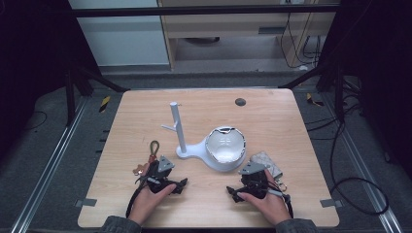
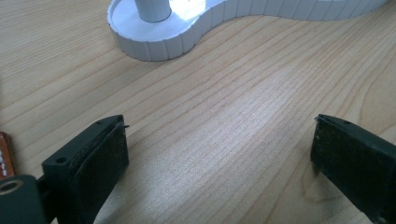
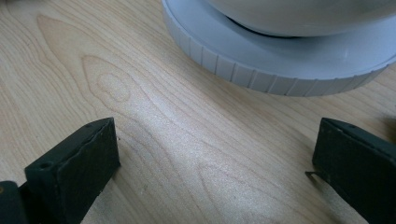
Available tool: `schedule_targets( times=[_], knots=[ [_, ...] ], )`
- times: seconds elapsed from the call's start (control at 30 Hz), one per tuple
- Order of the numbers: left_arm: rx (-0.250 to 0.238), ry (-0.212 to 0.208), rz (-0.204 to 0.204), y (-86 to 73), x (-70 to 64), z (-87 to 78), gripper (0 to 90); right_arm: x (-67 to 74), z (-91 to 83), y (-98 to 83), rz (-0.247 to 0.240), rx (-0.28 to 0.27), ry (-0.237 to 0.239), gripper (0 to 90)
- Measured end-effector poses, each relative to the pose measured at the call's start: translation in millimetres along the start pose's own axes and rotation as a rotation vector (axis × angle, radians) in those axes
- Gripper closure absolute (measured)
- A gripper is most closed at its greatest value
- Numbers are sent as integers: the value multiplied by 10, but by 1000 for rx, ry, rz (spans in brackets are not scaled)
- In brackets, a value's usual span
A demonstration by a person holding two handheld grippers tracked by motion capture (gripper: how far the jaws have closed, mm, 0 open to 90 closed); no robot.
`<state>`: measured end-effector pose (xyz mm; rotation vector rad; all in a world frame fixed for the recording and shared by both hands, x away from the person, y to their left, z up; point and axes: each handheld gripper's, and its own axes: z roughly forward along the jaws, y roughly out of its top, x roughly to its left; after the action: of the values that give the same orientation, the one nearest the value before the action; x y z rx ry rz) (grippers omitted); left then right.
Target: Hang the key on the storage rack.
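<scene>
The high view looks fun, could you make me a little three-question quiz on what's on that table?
1. True or false: both grippers have their jaws open.
2. What sits in the round end of the white stand: A a bowl, B a book, C a bottle?
3. Which gripper lies next to the quilted pouch?

Key: 1 true, left gripper and right gripper hold nothing. 2 A, the bowl. 3 the right one.

— Where was there room to pass?
— The wooden table (image 1: pixel 272 121) lay bare along its far edge and far right.
— And in the way?
— The white stand (image 1: pixel 180 130) with its bowl (image 1: pixel 225 148) stood mid-table; a keychain (image 1: pixel 152 156) lay near left and a quilted pouch (image 1: pixel 268 162) near right.
</scene>
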<state>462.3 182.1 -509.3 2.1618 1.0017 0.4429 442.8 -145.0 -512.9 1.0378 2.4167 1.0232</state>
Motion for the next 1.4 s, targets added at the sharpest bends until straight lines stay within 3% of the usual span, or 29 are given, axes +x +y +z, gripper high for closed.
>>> schedule_targets(
  times=[0.2, 0.33, 0.5, 0.57, 0.67, 0.73, 0.87, 1.03, 1.17, 1.4],
  knots=[
    [-2, -11, 14, -8, 1, -26, 47, 3, -2, -2, 2, 0, -2, 6],
    [-35, -15, 2, 10, 42, -136, 73, 6, -5, -4, 4, 0, -3, 6],
    [2, 45, -18, 56, 195, -307, 100, 6, -7, -6, 1, 1, -6, 6],
    [48, 88, -51, 97, 352, -407, 107, 8, -11, -11, 2, 0, -5, 6],
    [75, 91, -77, 124, 470, -457, 109, 11, -13, -16, 3, -2, -3, 6],
    [123, 118, -93, 171, 622, -502, 110, 12, -19, -20, 1, 0, -4, 6],
    [162, 145, -101, 243, 750, -517, 108, 13, -20, -20, 1, 1, -4, 6],
    [227, 157, -114, 362, 905, -460, 115, 11, -22, -21, -2, 0, -2, 6],
    [253, 158, -130, 508, 1036, -408, 217, 13, -23, -22, -2, 0, -2, 6],
    [294, 138, -150, 537, 1064, -313, 367, 13, -23, -23, -1, 0, 0, 6]
  ],
)
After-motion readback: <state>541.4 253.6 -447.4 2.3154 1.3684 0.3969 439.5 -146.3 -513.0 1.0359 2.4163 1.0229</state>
